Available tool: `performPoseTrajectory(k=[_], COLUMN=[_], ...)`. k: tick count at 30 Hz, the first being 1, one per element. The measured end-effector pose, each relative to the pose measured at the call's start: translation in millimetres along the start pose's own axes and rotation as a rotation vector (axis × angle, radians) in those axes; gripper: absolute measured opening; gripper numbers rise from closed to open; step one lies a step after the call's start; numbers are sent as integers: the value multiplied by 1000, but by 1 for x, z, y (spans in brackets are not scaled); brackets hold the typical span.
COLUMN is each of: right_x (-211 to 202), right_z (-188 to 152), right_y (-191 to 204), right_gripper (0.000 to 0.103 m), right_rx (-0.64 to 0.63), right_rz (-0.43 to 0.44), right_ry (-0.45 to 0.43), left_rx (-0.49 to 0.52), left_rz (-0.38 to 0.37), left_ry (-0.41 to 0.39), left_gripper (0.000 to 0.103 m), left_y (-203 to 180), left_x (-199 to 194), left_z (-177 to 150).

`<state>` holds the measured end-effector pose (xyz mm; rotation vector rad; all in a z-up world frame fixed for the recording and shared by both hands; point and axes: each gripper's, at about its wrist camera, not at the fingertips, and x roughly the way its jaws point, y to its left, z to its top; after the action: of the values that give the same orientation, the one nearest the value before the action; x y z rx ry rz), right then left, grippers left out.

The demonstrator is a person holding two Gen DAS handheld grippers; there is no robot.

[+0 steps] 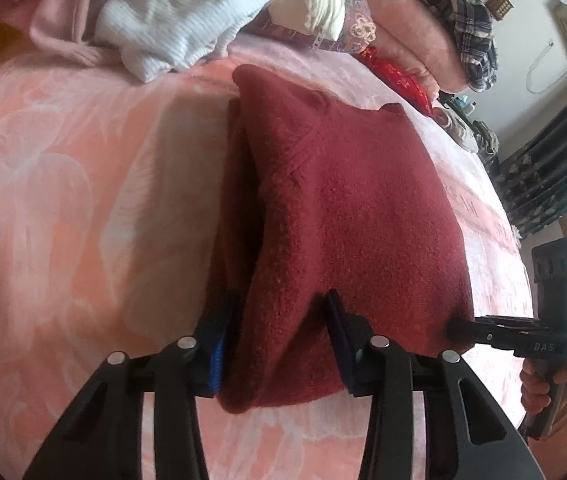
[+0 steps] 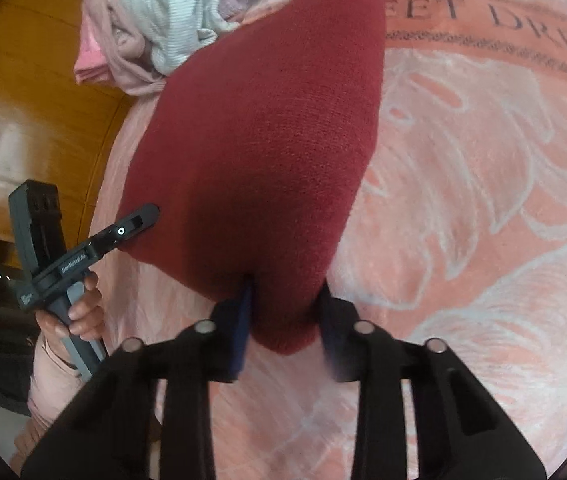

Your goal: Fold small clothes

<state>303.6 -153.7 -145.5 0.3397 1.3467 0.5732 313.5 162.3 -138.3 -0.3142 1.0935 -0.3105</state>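
Note:
A dark red knit sweater (image 1: 347, 208) lies folded on the pink bedspread (image 1: 63, 200), its near edge lifted. My left gripper (image 1: 279, 336) is shut on the near left corner of the sweater, cloth bunched between the blue pads. My right gripper (image 2: 283, 320) is shut on the other near corner of the sweater (image 2: 267, 140). The right gripper also shows in the left wrist view (image 1: 463, 330) at the sweater's right edge. The left gripper shows in the right wrist view (image 2: 143, 216) at the sweater's left edge.
A pile of white ribbed and pink clothes (image 1: 155, 12) lies at the far side of the bed. Folded pink blankets and a plaid garment (image 1: 463, 24) are stacked at the back right. A wooden headboard (image 2: 23, 100) stands to the left. Dark curtains (image 1: 555, 152) hang at the right.

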Motion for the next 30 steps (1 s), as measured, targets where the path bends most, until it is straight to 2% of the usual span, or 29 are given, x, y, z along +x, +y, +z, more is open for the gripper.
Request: performPoseTrajectory(k=[3, 6, 11, 13, 15, 17, 19, 21, 23, 26, 28, 30], right_x=[5, 27, 27, 23, 16, 5, -12, -20, -21, -17, -8, 6], right_z=[-9, -20, -23, -24, -21, -18, -11, -2, 14, 39, 54, 66], right_y=[-7, -22, -17, -17, -15, -12, -7, -8, -9, -10, -7, -4], right_gripper=[23, 25, 27, 32, 38, 47, 57, 60, 60, 61, 61, 61], right_rx=[-20, 18, -13, -15, -12, -26, -52, -56, -46, -41, -47, -62], right_rz=[-37, -40, -57, -46, -17, -9, -30, -42, -96, -124, -165, -197], right_ry=[9, 23, 9, 7, 3, -10, -67, -89, -89, -85, -86, -79], left_rx=[58, 70, 116, 105, 92, 85, 70, 49, 40, -9, -50, -68], left_rz=[35, 58, 97, 84, 57, 44, 17, 24, 42, 72, 47, 68], left_ry=[17, 45, 9, 9, 12, 28, 25, -5, -17, -31, -35, 9], left_gripper=[40, 43, 44, 46, 51, 68, 72, 75, 78, 78, 77, 68], left_y=[-4, 0, -6, -5, -4, -3, -4, -3, -4, -3, -1, 0], left_x=[3, 21, 25, 21, 14, 7, -4, -11, -7, 12, 29, 51], left_z=[-3, -8, -14, -13, -11, -5, 7, 27, 48, 83, 100, 112])
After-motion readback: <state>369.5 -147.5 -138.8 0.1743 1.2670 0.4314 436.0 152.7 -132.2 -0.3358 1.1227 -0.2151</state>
